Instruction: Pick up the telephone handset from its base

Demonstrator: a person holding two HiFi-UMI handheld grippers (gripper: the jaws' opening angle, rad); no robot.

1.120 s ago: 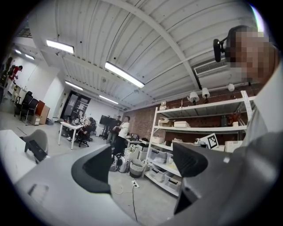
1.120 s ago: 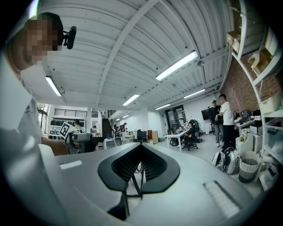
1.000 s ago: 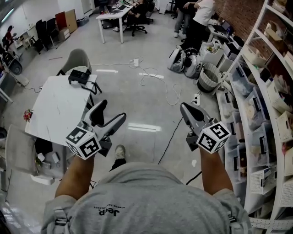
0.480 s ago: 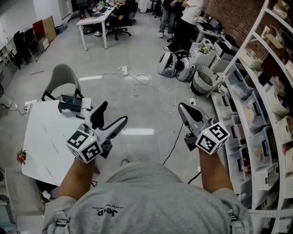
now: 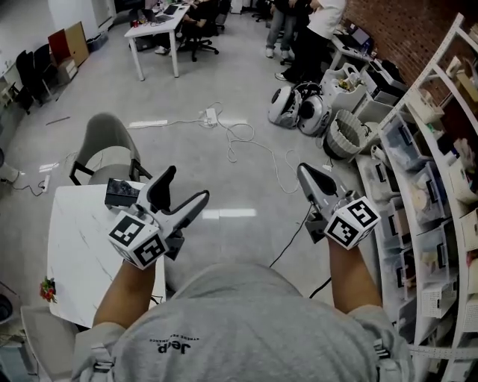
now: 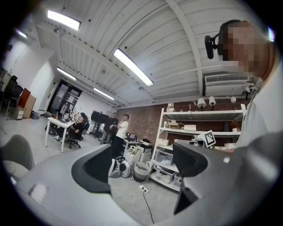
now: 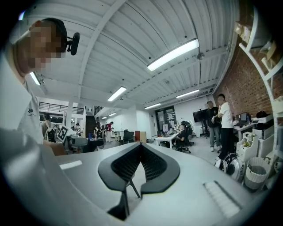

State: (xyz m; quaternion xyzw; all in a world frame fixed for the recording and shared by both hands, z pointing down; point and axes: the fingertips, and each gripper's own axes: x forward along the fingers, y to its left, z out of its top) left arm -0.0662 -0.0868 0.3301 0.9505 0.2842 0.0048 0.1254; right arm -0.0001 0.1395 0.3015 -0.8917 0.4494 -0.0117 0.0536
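Observation:
In the head view a black telephone (image 5: 122,192) sits at the far edge of a white table (image 5: 82,246) on the left; I cannot make out its handset apart from the base. My left gripper (image 5: 187,183) hovers open just right of the phone, above the table's corner, with nothing between its jaws. In the left gripper view the left gripper (image 6: 141,161) points up across the room, empty. My right gripper (image 5: 305,171) is held over the bare floor, far right of the table, jaws shut on nothing. In the right gripper view the right gripper (image 7: 140,146) has its tips meeting.
A grey chair (image 5: 108,142) stands behind the table. Cables (image 5: 246,142) trail over the floor. Helmets (image 5: 299,108) and a basket (image 5: 345,134) lie near white shelves (image 5: 433,186) along the right. People stand by desks (image 5: 160,22) at the back.
The view has shifted, so the table and telephone now sit closer under my left gripper. Both grippers keep their pose; the left stays open, the right shut.

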